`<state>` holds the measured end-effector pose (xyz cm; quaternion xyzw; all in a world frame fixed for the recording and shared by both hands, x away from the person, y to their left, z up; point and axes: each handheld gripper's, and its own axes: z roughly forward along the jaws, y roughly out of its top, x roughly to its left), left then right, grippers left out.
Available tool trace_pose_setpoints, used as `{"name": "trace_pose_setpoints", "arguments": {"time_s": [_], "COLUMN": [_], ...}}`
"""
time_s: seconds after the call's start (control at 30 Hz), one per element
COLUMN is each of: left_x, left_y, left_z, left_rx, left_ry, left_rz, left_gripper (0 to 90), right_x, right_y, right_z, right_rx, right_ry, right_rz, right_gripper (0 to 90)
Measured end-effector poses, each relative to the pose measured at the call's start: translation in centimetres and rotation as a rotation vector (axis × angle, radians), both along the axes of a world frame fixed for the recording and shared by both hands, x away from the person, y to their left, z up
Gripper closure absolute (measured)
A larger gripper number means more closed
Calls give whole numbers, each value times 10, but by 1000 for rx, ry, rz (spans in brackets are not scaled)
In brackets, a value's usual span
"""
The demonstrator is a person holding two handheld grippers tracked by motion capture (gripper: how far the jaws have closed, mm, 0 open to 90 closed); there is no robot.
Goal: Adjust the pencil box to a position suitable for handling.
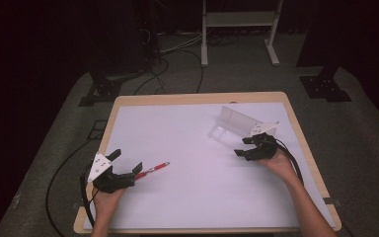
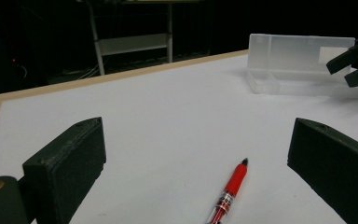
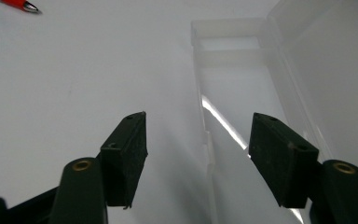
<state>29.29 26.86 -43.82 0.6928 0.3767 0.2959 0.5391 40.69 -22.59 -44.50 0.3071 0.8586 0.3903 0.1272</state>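
Both tongs are showing black bodies: the left tongs (image 1: 126, 166) and right tongs (image 1: 243, 146) are each carrying a pale grey three-cornered plate on top, trailing a black cable, with brass-ringed screw holes near blocky, rough-faced jaws; forearms are showing no sleeves

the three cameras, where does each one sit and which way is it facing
High view: above the person's side, looking forward and down on the table; both forearms, left gripper, right gripper.
Left gripper view: on the left gripper, facing the red pen and clear case.
Right gripper view: on the right gripper, over the case.
All share pen and case.
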Motion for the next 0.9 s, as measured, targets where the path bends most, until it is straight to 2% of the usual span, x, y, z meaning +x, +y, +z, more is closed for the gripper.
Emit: {"name": "trace_pose_setpoints", "arguments": {"time_s": [0.17,0.47,0.9], "left_x": [0,-1,-1], "left_y": [1,1,2], "left_z": [0,0,0], "left_rx": [-2,-3,-8], "left_ry": [3,3,1], "left_rz": [1,0,2], "left_gripper": [36,36,36], "right_x": [5,15,16], "right_y": [2,6,7], "right_z": [-7,-16,-22], "right_rx": [-21,-72,-81], "right_ry": [18,26,28], "right_rz": [-7,0,34], "right_gripper": [443,643,824]}}
